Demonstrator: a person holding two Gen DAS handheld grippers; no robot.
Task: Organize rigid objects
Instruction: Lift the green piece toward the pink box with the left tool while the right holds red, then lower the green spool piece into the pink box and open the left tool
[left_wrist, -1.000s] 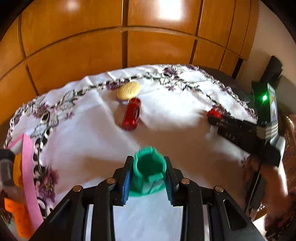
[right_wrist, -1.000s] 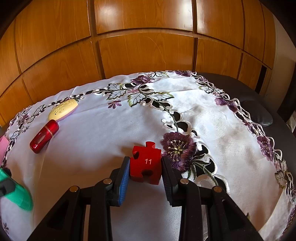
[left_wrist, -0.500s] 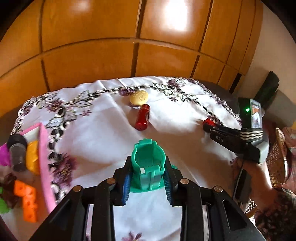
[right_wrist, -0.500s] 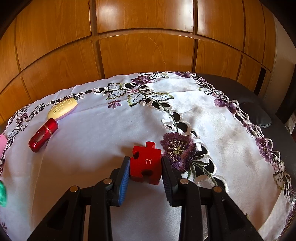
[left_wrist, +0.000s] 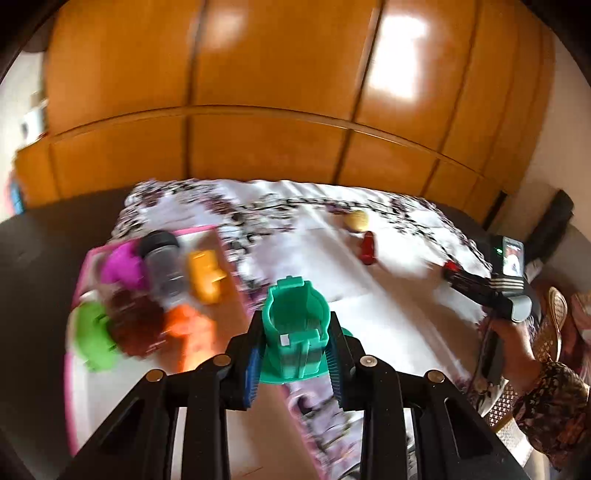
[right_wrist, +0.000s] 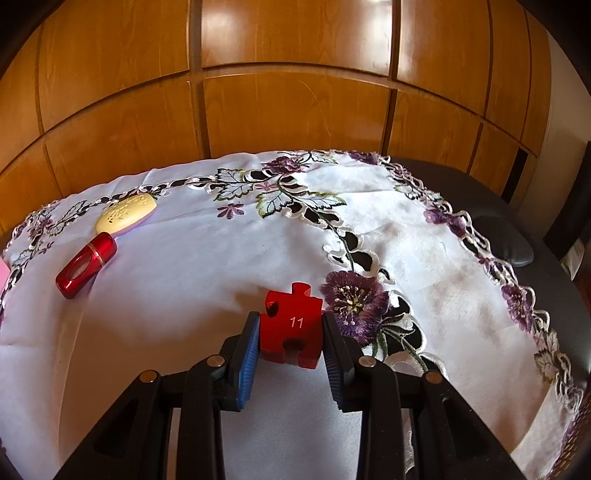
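Observation:
My left gripper (left_wrist: 293, 350) is shut on a teal plastic cup-shaped piece (left_wrist: 295, 332) and holds it in the air, just right of the pink tray (left_wrist: 221, 243). The tray holds several blurred toys, among them an orange block (left_wrist: 205, 275) and a green piece (left_wrist: 92, 334). My right gripper (right_wrist: 290, 341) is shut on a red puzzle piece (right_wrist: 291, 325) marked 11, low over the white embroidered tablecloth (right_wrist: 184, 295). In the left wrist view the right gripper (left_wrist: 476, 282) shows at the right edge of the cloth.
A red lipstick-like case (right_wrist: 86, 265) and a cream oval soap (right_wrist: 125, 214) lie at the far left of the cloth; both also show in the left wrist view, the case (left_wrist: 368, 247) and the soap (left_wrist: 356, 220). Wooden panelling stands behind. A dark chair (right_wrist: 509, 240) is at the right.
My left gripper has lifted and swung left with the teal piece, bringing the pink tray into view. My right gripper holds still with the red puzzle piece.

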